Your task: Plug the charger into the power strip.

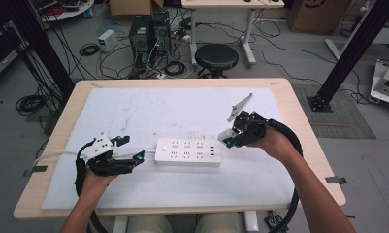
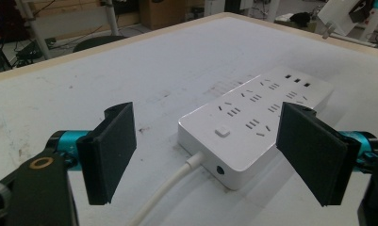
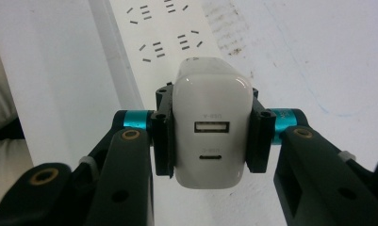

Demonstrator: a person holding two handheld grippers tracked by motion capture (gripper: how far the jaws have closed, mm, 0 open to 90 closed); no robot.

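Note:
A white power strip (image 1: pixel 187 152) lies flat in the middle of the table, with several sockets and USB ports on its top. Its white cord (image 2: pixel 165 194) runs out of the left end toward my left gripper (image 1: pixel 131 149), which stands open just left of that end; the strip's end (image 2: pixel 234 141) sits between and beyond the two black pads. My right gripper (image 1: pixel 229 137) hovers above the strip's right end, shut on a white USB charger (image 3: pixel 211 123). The charger's USB ports face the camera in the right gripper view, with the strip (image 3: pixel 149 33) below.
A white mat (image 1: pixel 134 111) covers most of the wooden table (image 1: pixel 299 121). Behind the table stand a black stool (image 1: pixel 216 57), computer towers (image 1: pixel 148 34) and tangled cables on the floor. A black frame post (image 1: pixel 349 53) rises at the right.

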